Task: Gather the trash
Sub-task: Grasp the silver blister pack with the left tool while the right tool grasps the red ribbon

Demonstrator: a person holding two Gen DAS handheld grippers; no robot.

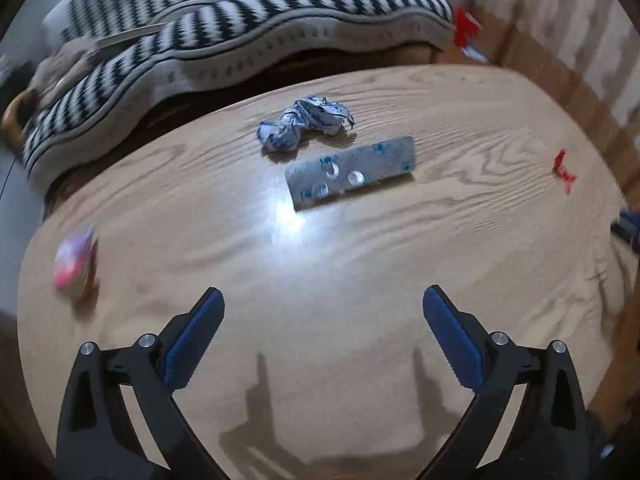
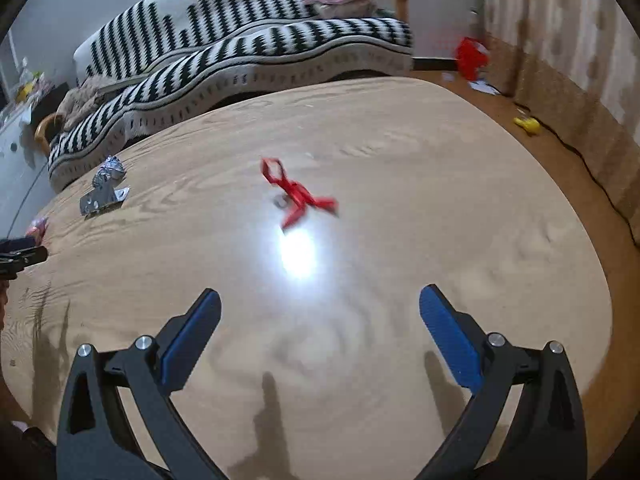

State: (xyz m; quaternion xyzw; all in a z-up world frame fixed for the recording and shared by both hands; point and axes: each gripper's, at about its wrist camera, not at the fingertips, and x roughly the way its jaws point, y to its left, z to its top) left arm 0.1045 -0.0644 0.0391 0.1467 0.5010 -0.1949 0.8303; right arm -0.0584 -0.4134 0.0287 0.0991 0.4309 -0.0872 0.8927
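Both your grippers hang over the table (image 1: 460, 240) with jaws spread wide and nothing between them. The left gripper (image 1: 323, 304) faces the blister pack (image 1: 352, 172), which lies flat near the table's middle. The crumpled wrapper (image 1: 306, 126) sits just beyond the pack, toward the sofa (image 1: 240, 20), close but apparently not touching. A pink packet (image 1: 74, 262) stands well to the pack's left near the table edge, and the red scrap (image 1: 563, 172) lies well to its right.

The right gripper (image 2: 320, 304) faces that red scrap (image 2: 296, 196), alone on bare wood, with the pack (image 2: 102, 200) far off to its left.

The pack is your likeliest trouble. It looks thin and lies flush on the smooth wood, so your pads may skate over it or push it into the wrapper instead of catching an edge. Come in low along its short side.

The red scrap looks light and spindly; close on only a thin strand and it may slip out or flick away.

The pink packet is near the rim and blurred in the left view; a careless nudge could knock it onto the floor.

No bin shows in either view, so you cannot tell from here where the trash should go.
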